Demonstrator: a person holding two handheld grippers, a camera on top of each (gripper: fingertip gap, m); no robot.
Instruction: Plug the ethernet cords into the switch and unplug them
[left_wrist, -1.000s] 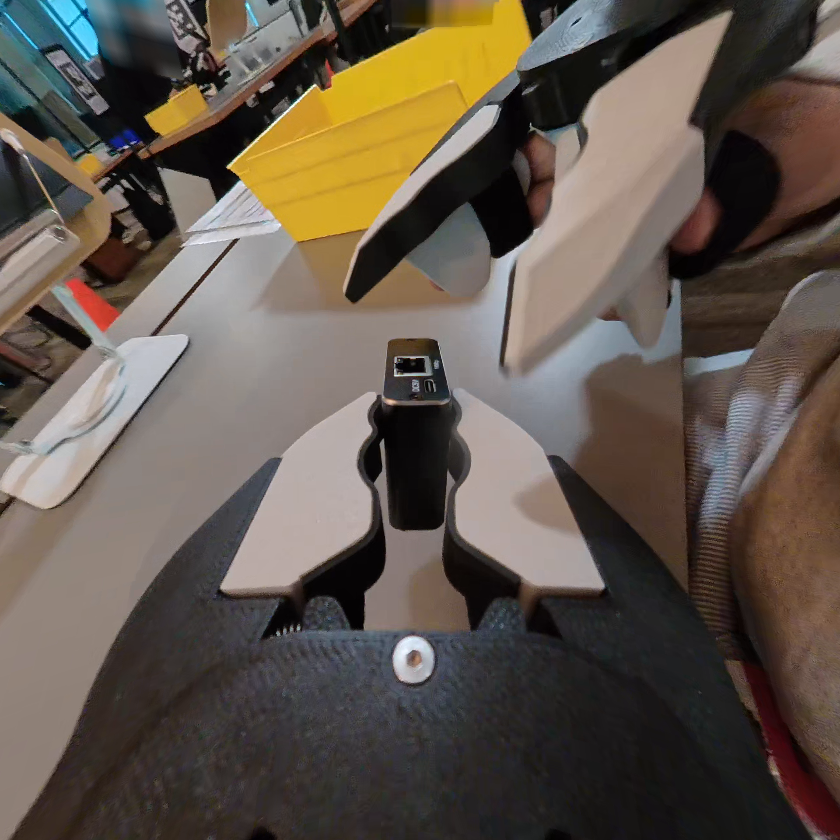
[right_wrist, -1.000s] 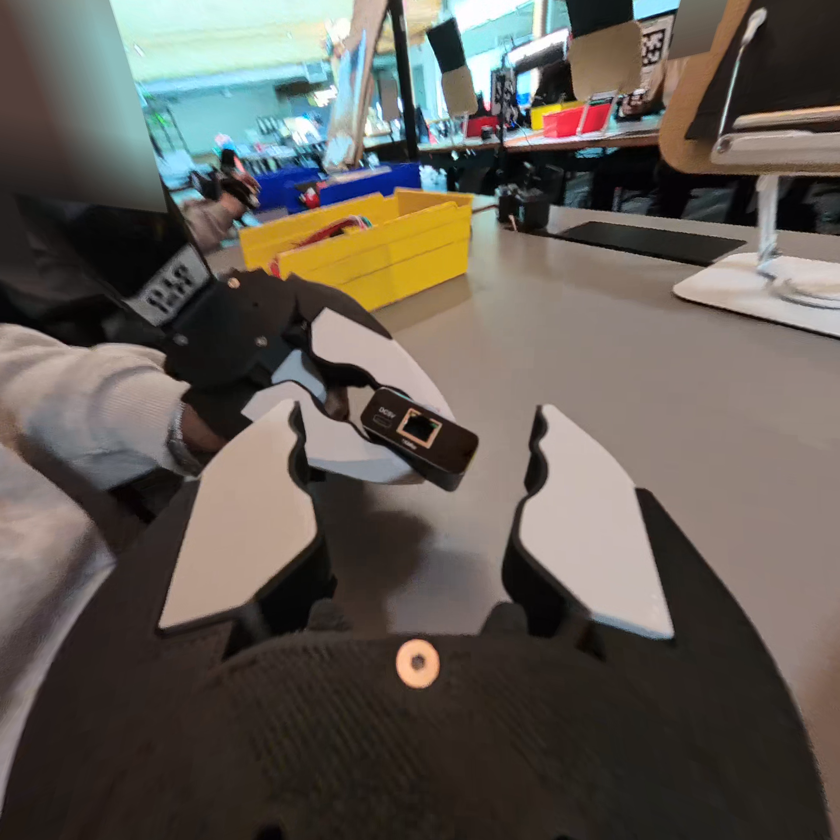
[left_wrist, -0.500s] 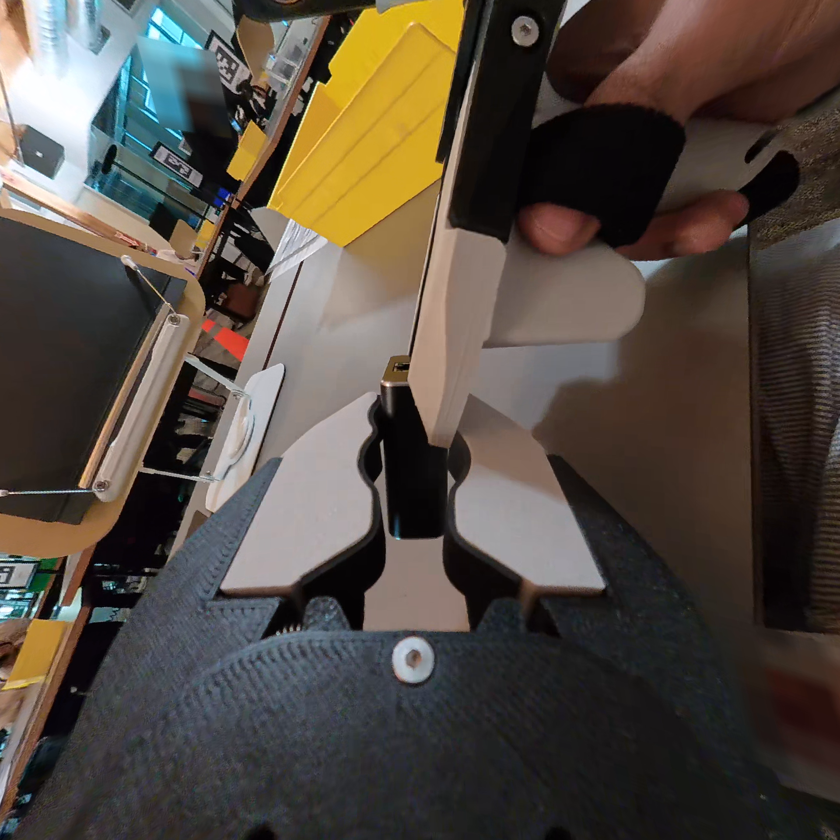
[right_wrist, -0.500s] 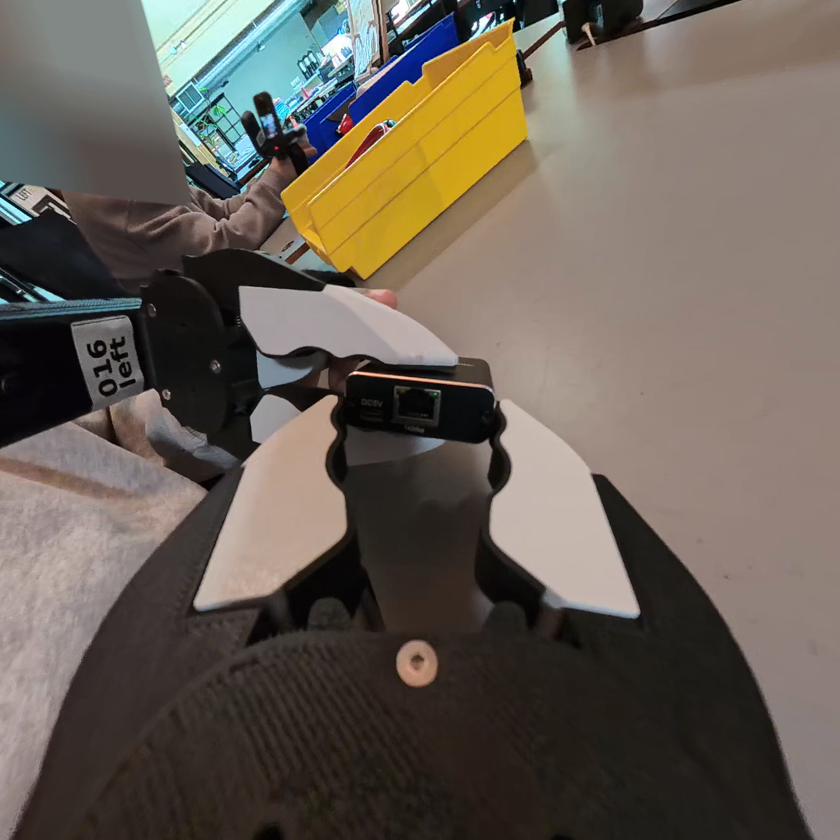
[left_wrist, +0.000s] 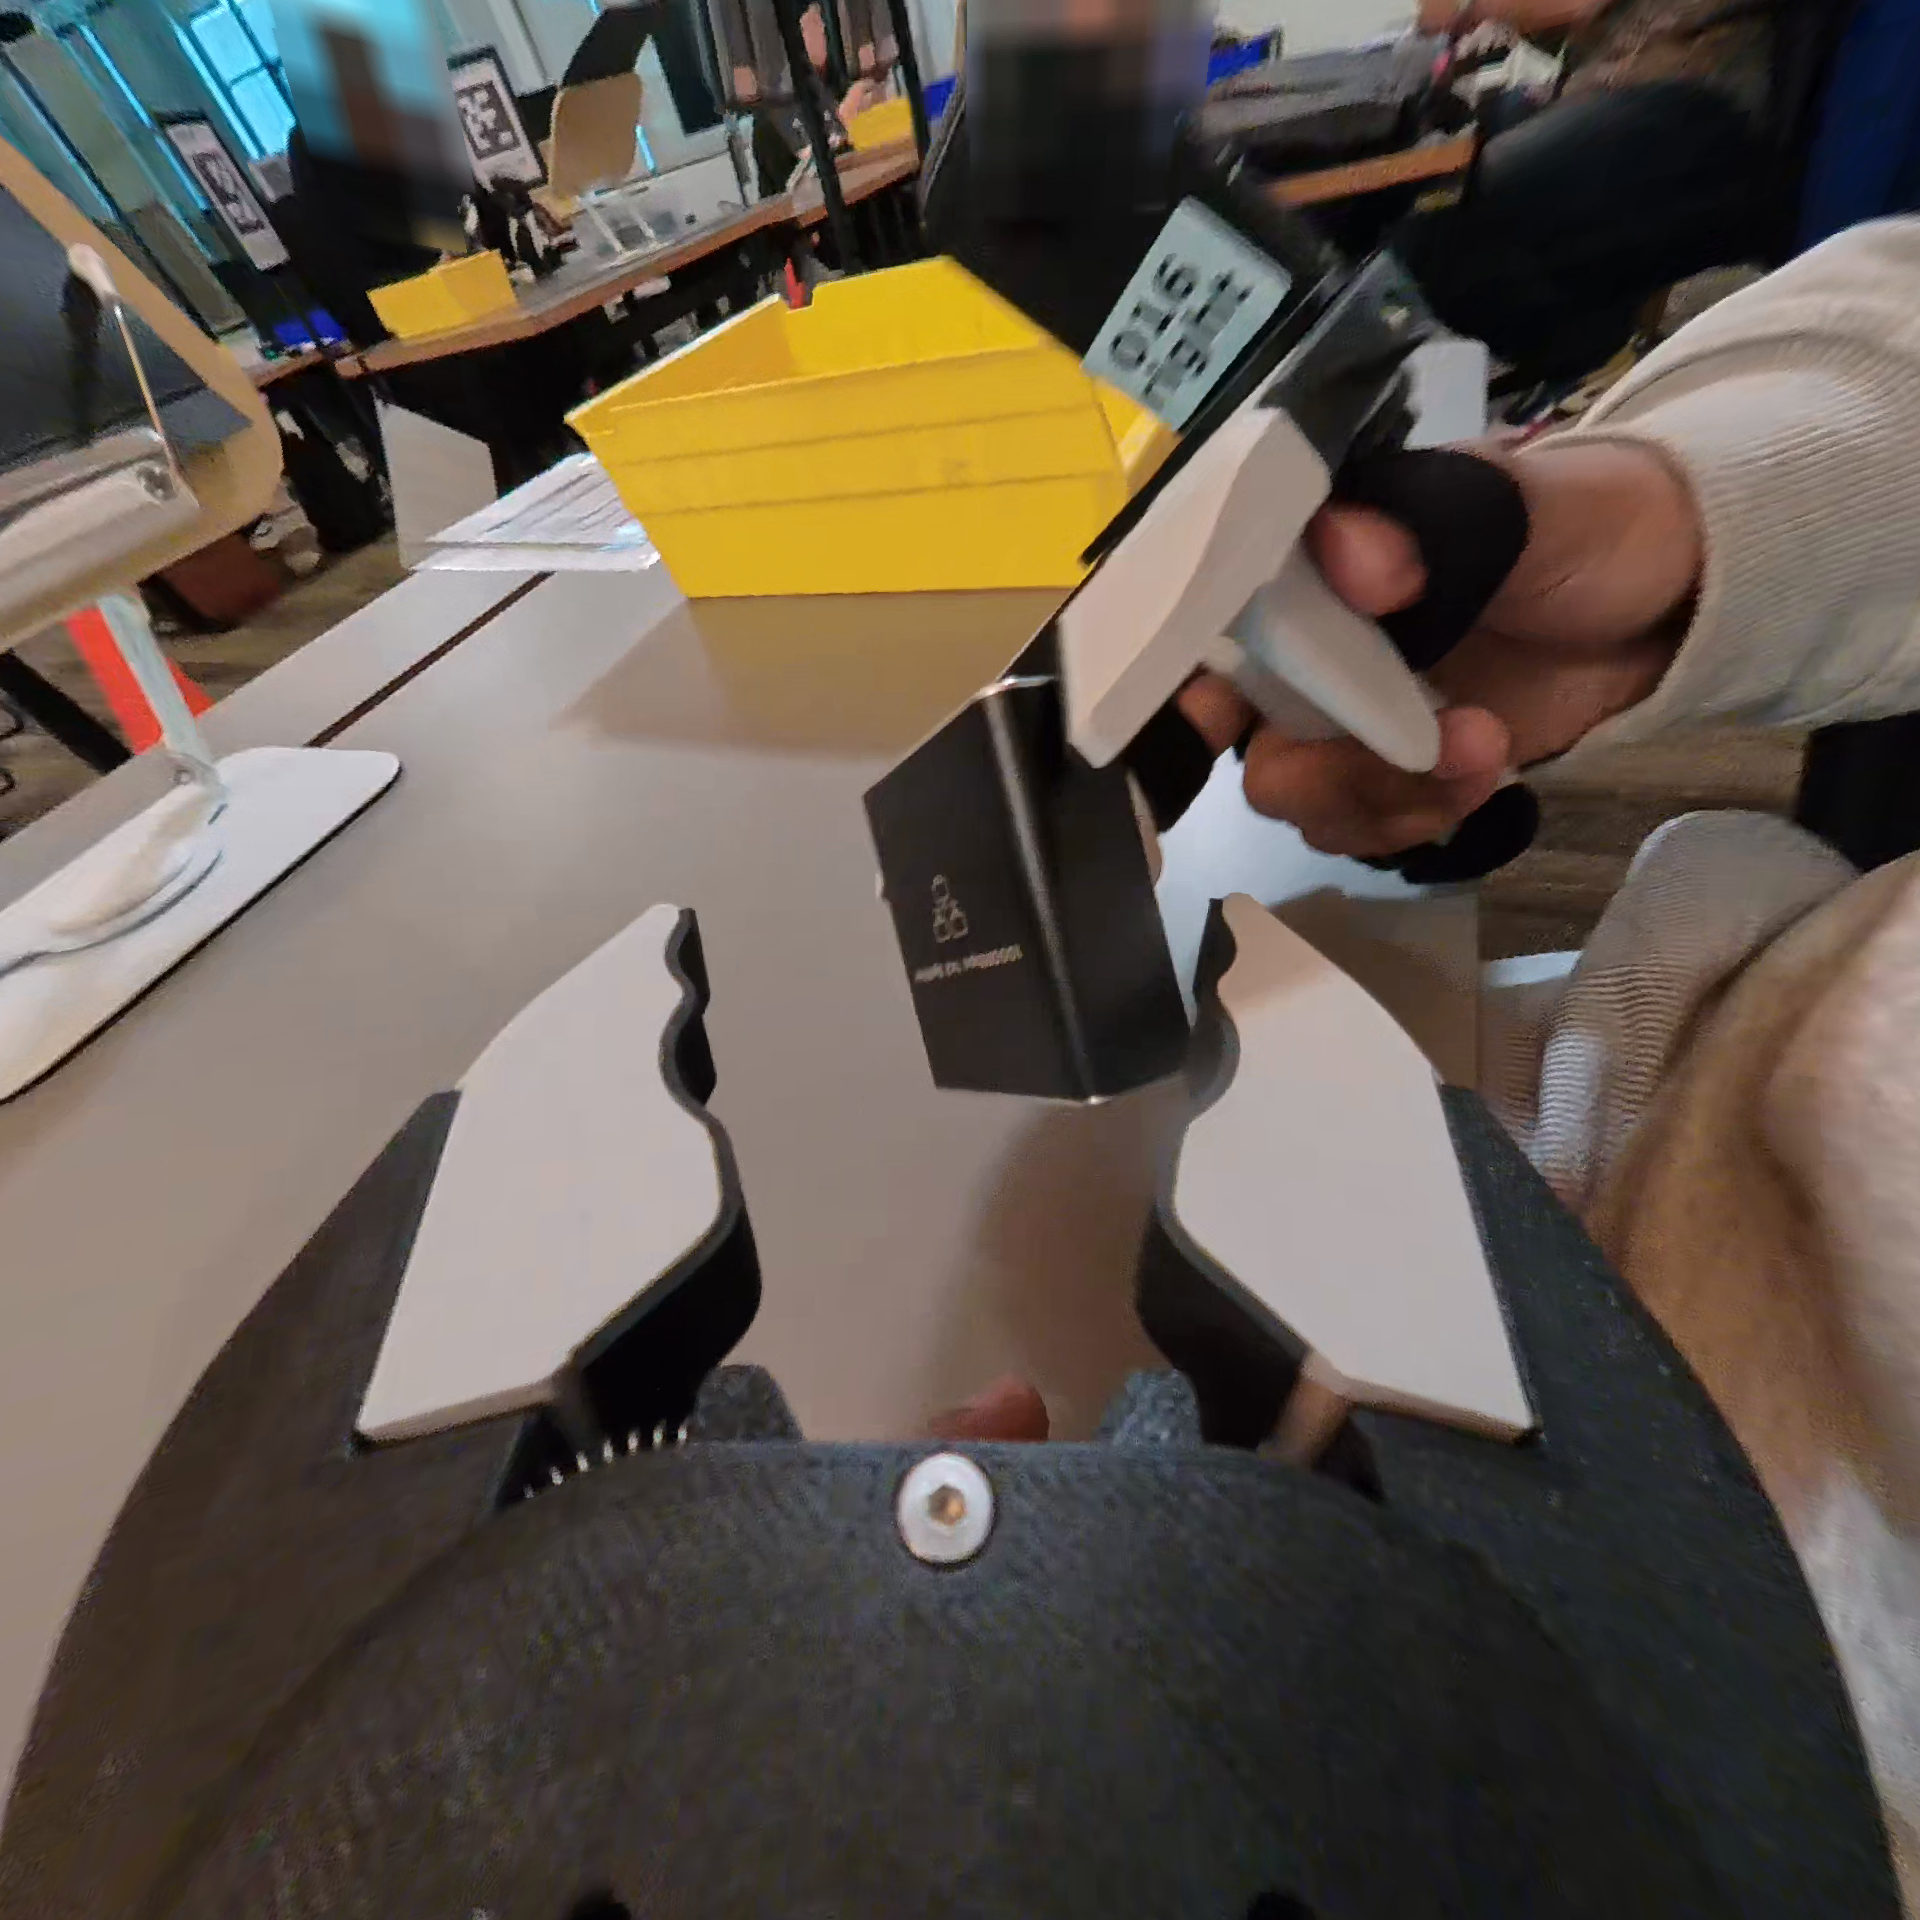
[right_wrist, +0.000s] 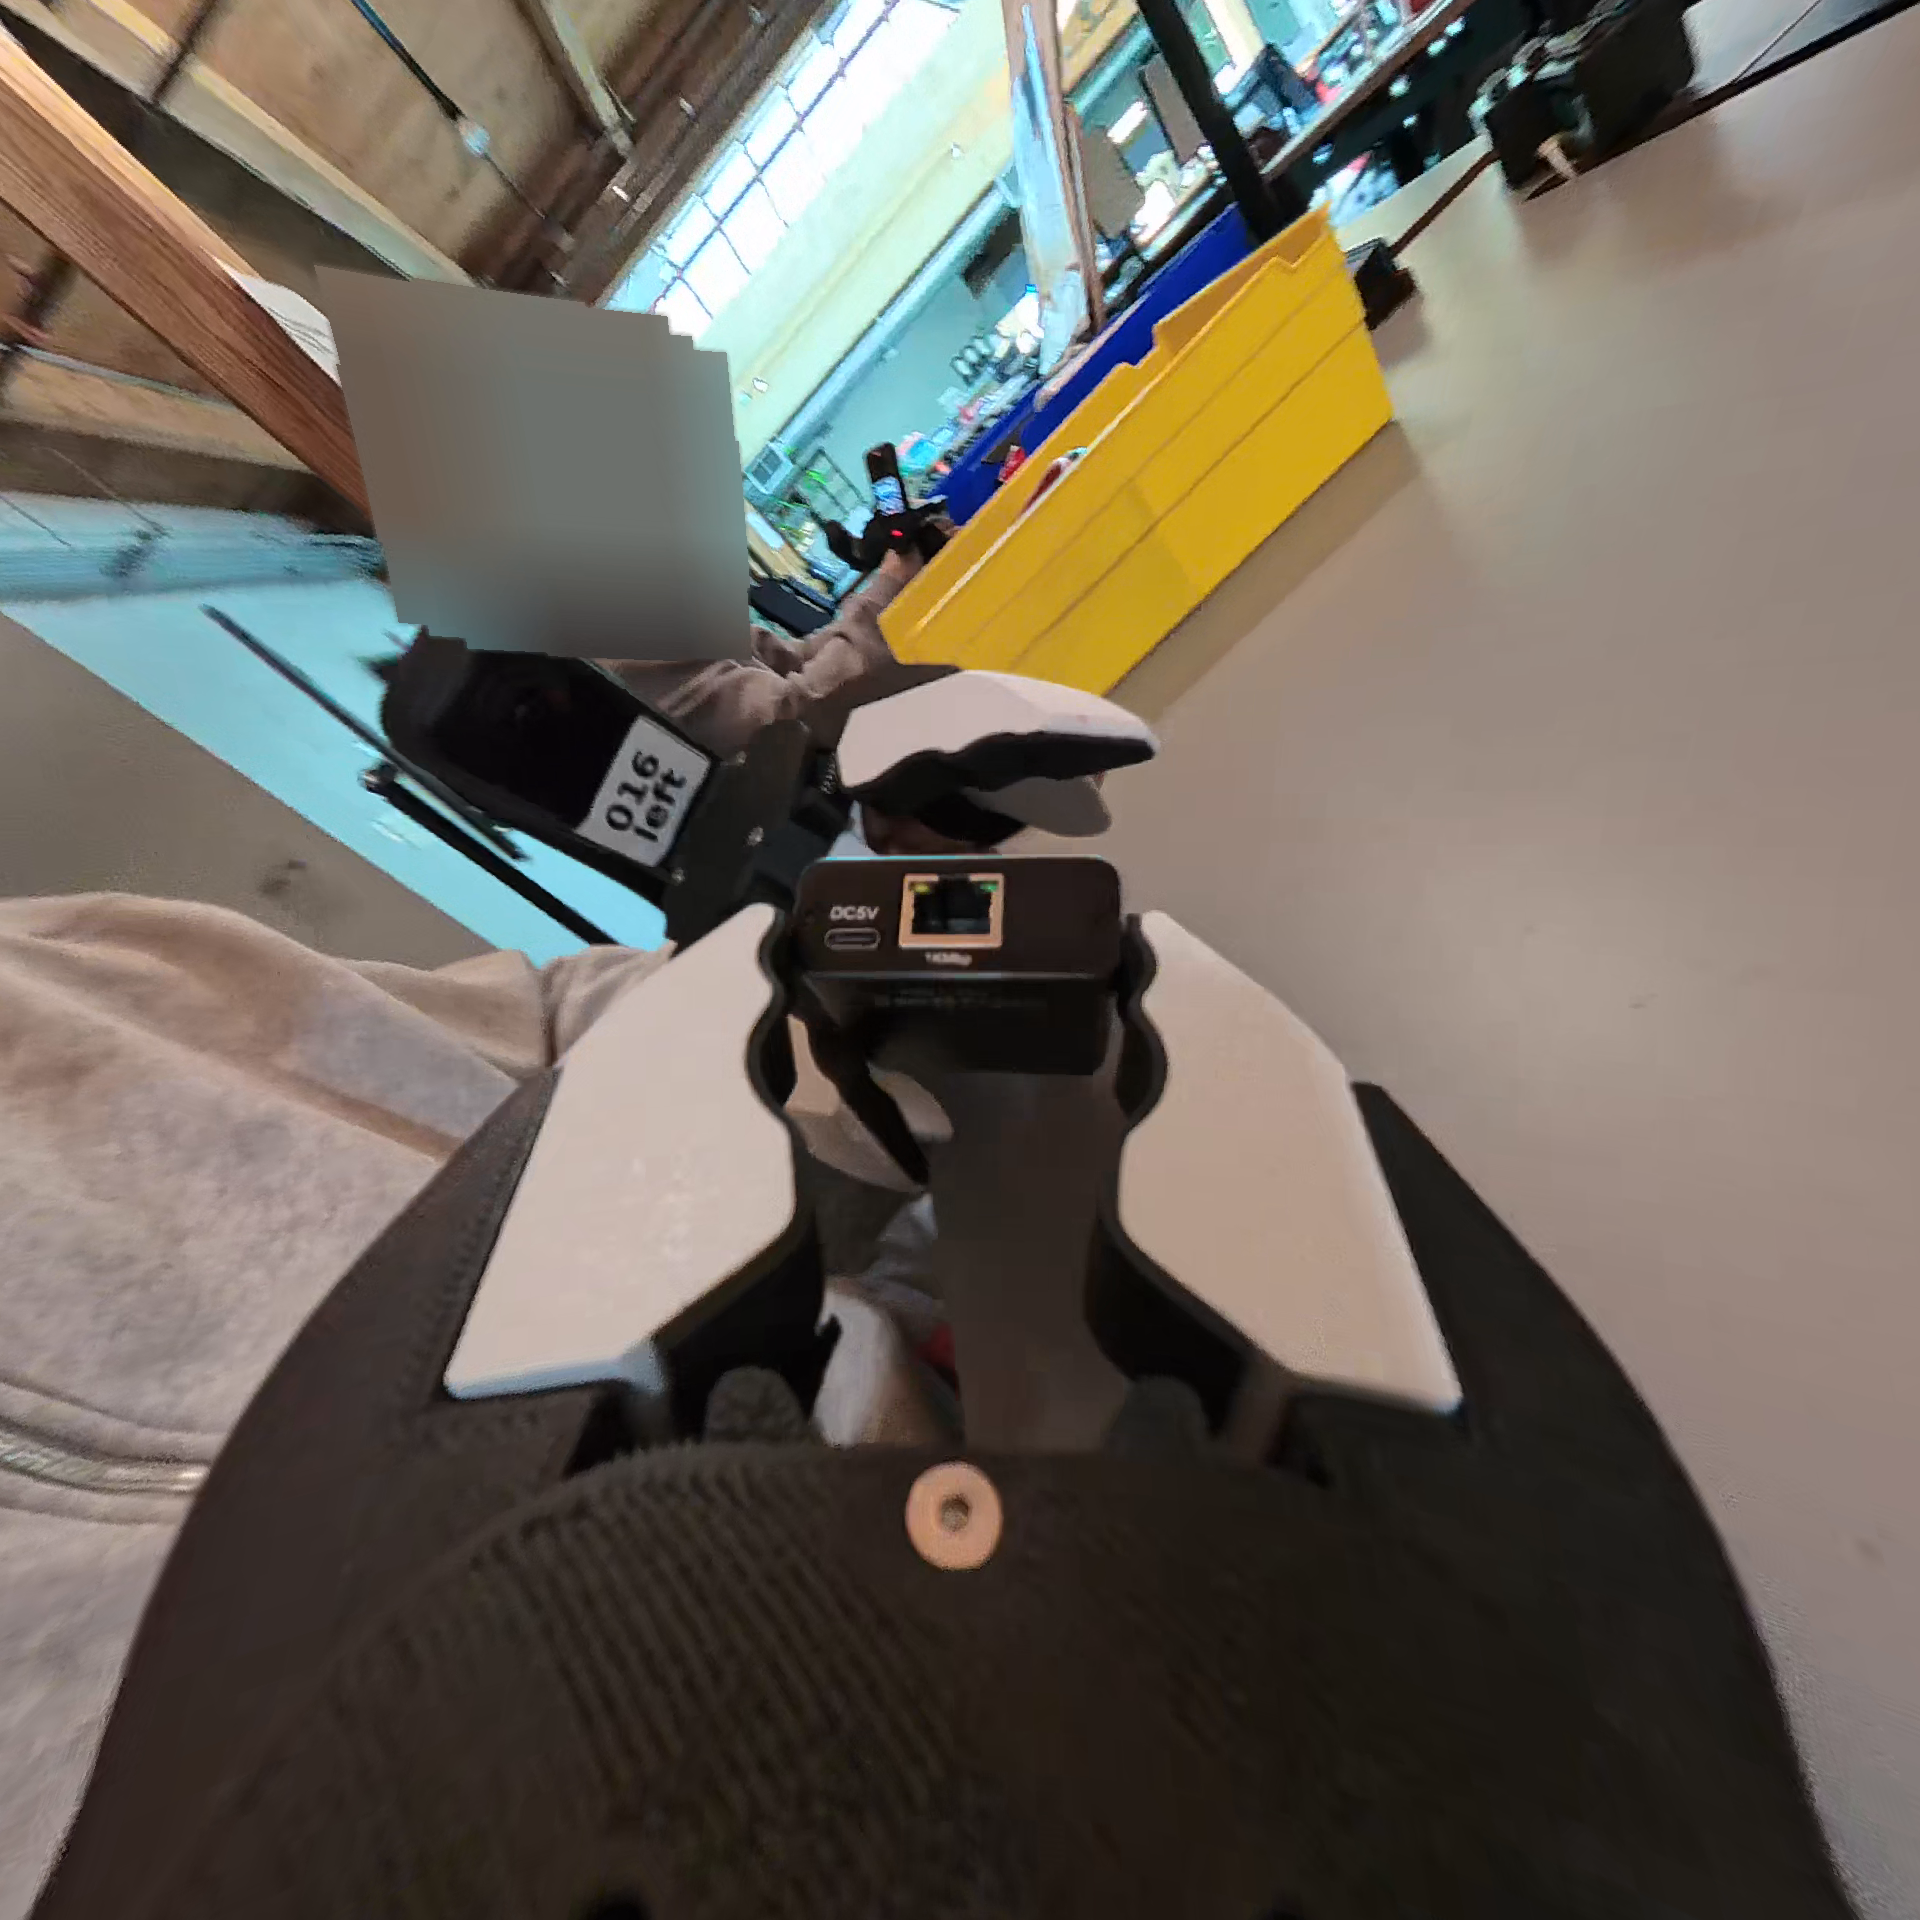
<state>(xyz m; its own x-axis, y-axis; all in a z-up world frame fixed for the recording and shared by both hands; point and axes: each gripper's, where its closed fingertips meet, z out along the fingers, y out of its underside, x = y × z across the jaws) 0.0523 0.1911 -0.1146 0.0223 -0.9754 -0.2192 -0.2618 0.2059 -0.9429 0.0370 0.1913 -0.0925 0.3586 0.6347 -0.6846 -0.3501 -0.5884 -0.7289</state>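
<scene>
Our right gripper (right_wrist: 951, 997) clamps the small black switch (right_wrist: 956, 956) by its sides; left gripper (left_wrist: 951, 1029) gapes empty. Looks rigid, light, smooth; we'd grip flat sides.

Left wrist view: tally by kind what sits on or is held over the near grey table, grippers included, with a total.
Grippers: 2, the left gripper with jaws open and empty, the right gripper with jaws shut on the switch.
Black switch: 1, held in the air.
Yellow bin: 1.
White stand base: 1.
Paper sheets: 1 pile.
Ethernet cords: 0 visible.
Total: 6.
</scene>
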